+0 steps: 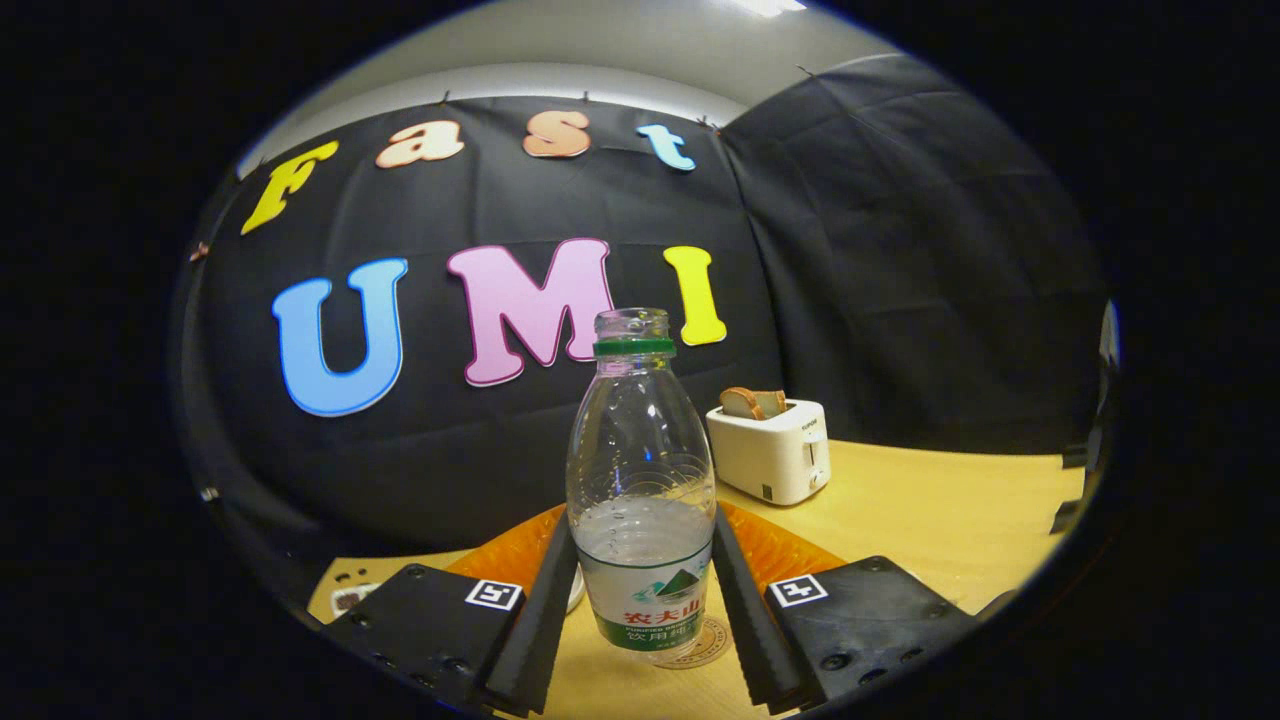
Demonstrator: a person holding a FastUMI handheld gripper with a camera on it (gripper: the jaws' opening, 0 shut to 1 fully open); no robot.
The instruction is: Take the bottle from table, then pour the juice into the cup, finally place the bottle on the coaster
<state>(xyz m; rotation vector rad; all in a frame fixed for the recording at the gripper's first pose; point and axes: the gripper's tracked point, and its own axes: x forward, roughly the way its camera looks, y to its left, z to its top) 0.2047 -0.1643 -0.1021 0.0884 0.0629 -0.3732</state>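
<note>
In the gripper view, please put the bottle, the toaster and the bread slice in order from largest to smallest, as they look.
1. Bottle, between the fingers of the claw; its nearness to the camera enlarges it, so true size against the toaster is unsure.
2. Toaster, beyond it on the table.
3. Bread slice in the toaster.

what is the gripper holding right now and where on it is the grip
The gripper holds the open bottle upright, one finger pressed on each side of its lower body, at the water line and label, with its base over the coaster.

Coaster [712, 643] mostly hidden under bottle [640, 480].
</note>
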